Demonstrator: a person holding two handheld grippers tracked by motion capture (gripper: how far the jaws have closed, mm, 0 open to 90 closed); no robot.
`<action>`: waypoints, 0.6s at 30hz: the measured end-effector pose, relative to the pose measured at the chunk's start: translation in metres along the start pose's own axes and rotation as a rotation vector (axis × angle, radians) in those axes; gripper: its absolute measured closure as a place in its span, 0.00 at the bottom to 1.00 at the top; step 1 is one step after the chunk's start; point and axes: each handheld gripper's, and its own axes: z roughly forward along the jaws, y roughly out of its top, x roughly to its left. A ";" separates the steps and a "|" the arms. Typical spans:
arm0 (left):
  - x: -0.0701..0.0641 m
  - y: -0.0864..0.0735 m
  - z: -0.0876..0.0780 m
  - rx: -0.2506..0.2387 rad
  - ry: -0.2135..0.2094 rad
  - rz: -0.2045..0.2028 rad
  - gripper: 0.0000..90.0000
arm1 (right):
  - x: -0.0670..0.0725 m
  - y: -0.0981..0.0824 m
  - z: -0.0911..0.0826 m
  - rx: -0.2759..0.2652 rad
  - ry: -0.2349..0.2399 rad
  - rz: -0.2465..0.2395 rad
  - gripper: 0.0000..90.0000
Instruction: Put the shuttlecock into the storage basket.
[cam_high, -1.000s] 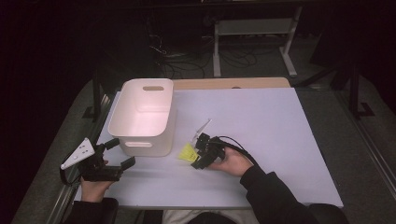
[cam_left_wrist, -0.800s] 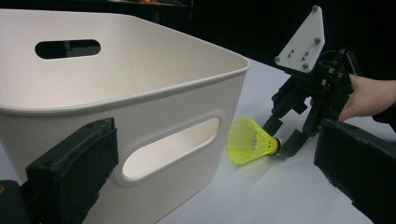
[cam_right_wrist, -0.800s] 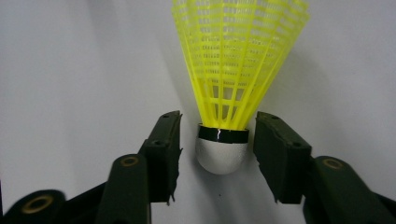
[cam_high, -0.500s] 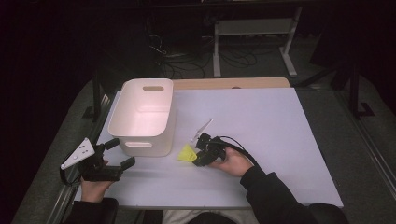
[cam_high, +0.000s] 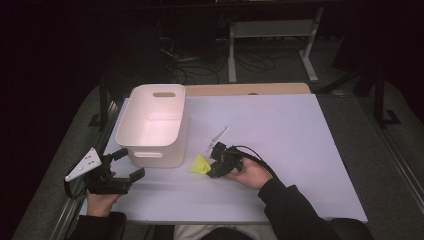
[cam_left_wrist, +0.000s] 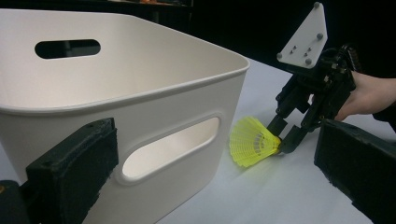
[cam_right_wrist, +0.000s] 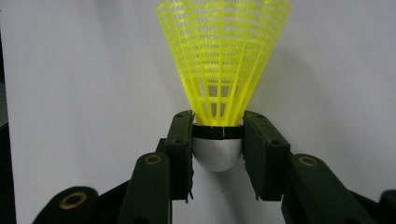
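The shuttlecock (cam_right_wrist: 219, 70) lies on the desk (cam_high: 280, 125) at lower centre of the high view, its silver cap clamped by the just-closed right tongs (cam_right_wrist: 217, 149). The right hand (cam_high: 247, 172) rests low on the desk. Its yellow mesh skirt fans toward the bin (cam_high: 152, 125). The left tongs (cam_left_wrist: 224, 177) gape wide at the bin's near wall.

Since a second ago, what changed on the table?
The right gripper has just been closing its jaws and now clamps the rounded cork of the yellow plastic shuttlecock, lying on the white tabletop. The left gripper, the white plastic bin and both hands stayed put.
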 end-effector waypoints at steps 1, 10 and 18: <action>0.000 0.000 0.000 0.000 0.000 0.000 0.00 | 0.000 0.000 -0.001 -0.002 0.001 0.001 0.70; 0.000 0.000 0.000 0.000 0.000 0.000 0.00 | -0.005 0.000 -0.015 -0.032 -0.003 0.014 0.70; 0.000 0.000 0.000 0.000 0.001 -0.001 0.00 | -0.008 0.003 -0.031 -0.069 -0.014 0.019 0.70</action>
